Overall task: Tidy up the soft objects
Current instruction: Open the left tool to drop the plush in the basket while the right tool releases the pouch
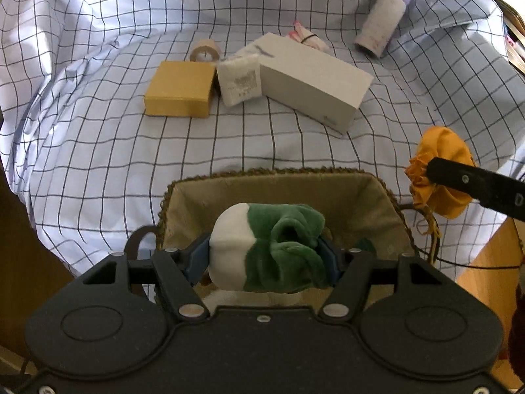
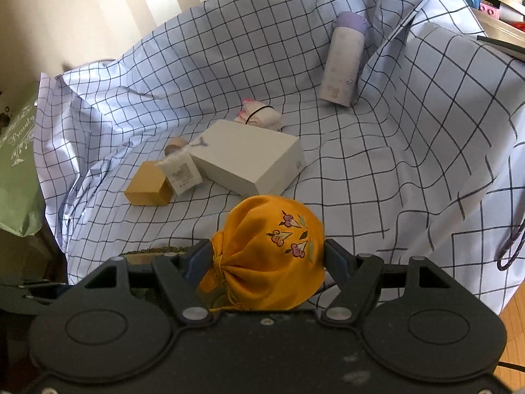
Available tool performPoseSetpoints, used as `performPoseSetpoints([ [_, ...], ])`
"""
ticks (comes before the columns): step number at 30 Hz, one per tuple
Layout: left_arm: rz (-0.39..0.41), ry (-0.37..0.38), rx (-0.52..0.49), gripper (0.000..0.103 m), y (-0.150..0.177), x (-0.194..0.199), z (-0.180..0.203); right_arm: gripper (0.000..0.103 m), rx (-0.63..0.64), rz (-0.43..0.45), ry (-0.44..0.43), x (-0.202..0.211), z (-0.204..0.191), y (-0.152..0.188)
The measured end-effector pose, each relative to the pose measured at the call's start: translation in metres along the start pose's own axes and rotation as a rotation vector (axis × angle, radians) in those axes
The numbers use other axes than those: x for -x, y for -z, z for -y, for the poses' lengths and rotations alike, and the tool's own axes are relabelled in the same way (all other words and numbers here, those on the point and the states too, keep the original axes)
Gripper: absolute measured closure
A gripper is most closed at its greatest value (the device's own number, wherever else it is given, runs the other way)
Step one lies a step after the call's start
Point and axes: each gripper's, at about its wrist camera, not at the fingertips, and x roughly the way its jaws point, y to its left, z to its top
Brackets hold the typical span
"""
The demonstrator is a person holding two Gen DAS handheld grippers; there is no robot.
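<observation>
We've got the left hand-held gripper [image 1: 267, 256] clamped on the green-and-white plush [image 1: 267, 249], low in the middle of the left wrist view, and the key relation is this: the lined basket [image 1: 387, 203] sits directly beneath and just beyond it, so the drop looks to us like straight down. The plush lies crosswise between the pads, white end left, green end right. Over in the right wrist view, the right hand-held gripper [image 2: 267, 262] is closed on the orange drawstring pouch [image 2: 269, 249], cinched neck toward lower left; in the left view that pouch hangs at the right edge, just outside the basket's right rim. So the left is nearer, we reckon. Farther up on the checked cloth [image 1: 98, 115], well apart, lie the yellow box [image 1: 178, 88] and the white box [image 1: 311, 82].
</observation>
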Motion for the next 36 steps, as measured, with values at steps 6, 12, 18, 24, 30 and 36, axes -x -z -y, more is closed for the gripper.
performPoseSetpoints([
  [6,-0.051,0.067,-0.048,0.040,0.011,-0.001,0.007,0.030,0.027,-0.028,-0.010,-0.002,-0.008,0.003],
  [12,-0.091,0.102,-0.079,0.040,0.024,-0.002,0.010,0.030,0.053,-0.043,-0.022,0.001,-0.017,0.006],
  [18,-0.092,0.095,-0.074,0.038,0.032,0.001,0.003,0.029,0.102,-0.080,-0.016,0.001,-0.030,0.012],
  [24,-0.056,0.082,-0.047,0.036,0.037,0.007,-0.008,0.029,0.127,-0.110,-0.016,0.002,-0.040,0.020],
  [30,-0.007,0.074,-0.023,0.034,0.036,0.015,-0.015,0.029,0.148,-0.134,-0.020,0.003,-0.047,0.026],
  [36,0.008,0.056,0.015,0.034,0.035,0.016,-0.021,0.030,0.157,-0.139,-0.046,0.006,-0.047,0.028],
])
